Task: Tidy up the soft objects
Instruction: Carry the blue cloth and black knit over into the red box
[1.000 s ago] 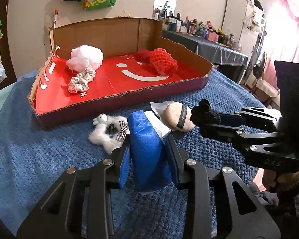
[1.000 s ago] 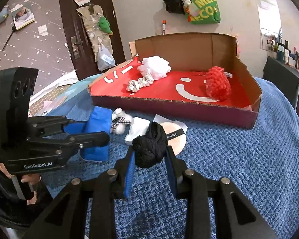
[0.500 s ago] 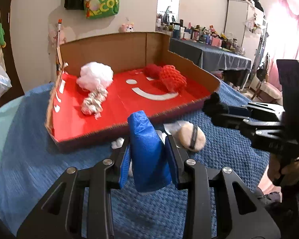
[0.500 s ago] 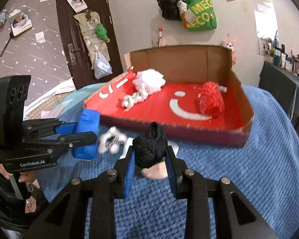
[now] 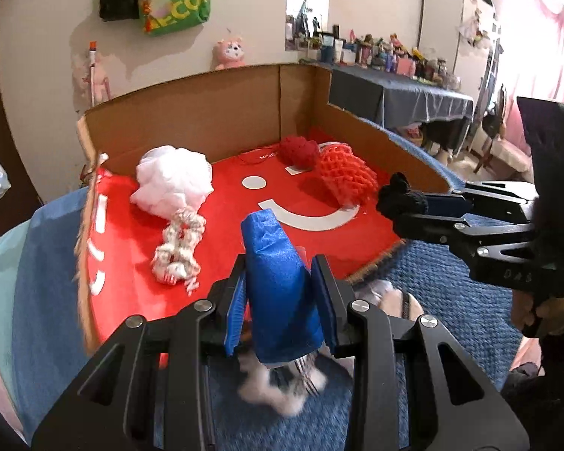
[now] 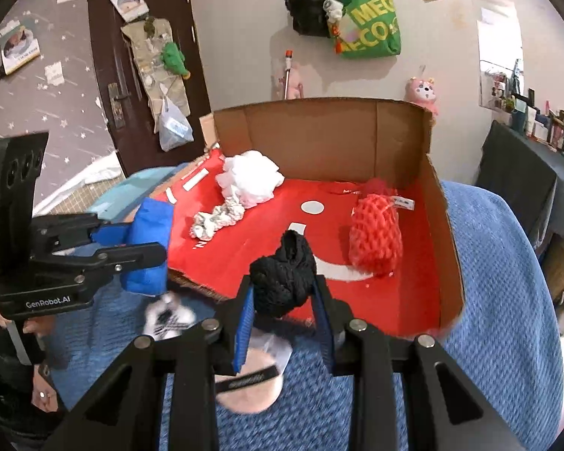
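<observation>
Blue cloth [image 5: 282,293] hiding blurred white toy [image 5: 282,391], left claw [image 5: 280,300] clamped

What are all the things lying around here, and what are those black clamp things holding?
cardboard box: one, brown walls, red floor, on the blanket
white puff: one, white, box's back left
patterned scrunchie: one, white and red, in front of the puff
net sponge: one, red, box's right side
yarn ball: one, dark red, behind the net sponge
powder puff: one, beige with black band, on the blanket before the box
fluffy toy: one, white and black, blurred, beside the powder puff
blanket: one, blue, under everything
left gripper: black, shut on the blue cloth
right gripper: black, shut on the black scrunchie
</observation>
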A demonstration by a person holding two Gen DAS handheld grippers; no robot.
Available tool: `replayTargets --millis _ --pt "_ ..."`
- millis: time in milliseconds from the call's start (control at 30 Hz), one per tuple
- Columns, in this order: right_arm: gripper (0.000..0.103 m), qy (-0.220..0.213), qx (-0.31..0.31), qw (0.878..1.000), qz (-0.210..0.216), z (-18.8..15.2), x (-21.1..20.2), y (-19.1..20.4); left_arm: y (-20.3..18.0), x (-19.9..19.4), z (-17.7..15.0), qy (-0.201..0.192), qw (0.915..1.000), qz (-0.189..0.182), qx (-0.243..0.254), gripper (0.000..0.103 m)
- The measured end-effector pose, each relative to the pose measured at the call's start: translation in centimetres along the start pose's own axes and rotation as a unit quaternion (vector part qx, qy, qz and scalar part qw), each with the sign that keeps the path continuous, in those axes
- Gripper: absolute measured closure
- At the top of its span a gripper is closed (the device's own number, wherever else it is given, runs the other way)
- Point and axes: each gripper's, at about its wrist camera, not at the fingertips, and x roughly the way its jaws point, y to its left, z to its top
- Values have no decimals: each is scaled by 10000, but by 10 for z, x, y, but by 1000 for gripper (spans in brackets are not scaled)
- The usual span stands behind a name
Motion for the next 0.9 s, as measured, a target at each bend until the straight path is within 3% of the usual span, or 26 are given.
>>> replayTargets --millis 500,900 --pt "71 971 -240 9950 38 21 71 -16 16 80 19 790 9967 -206 23 72" --pt "70 1245 -248 9919 61 18 94 -20 24 97 17 882 9956 -304 -99 71"
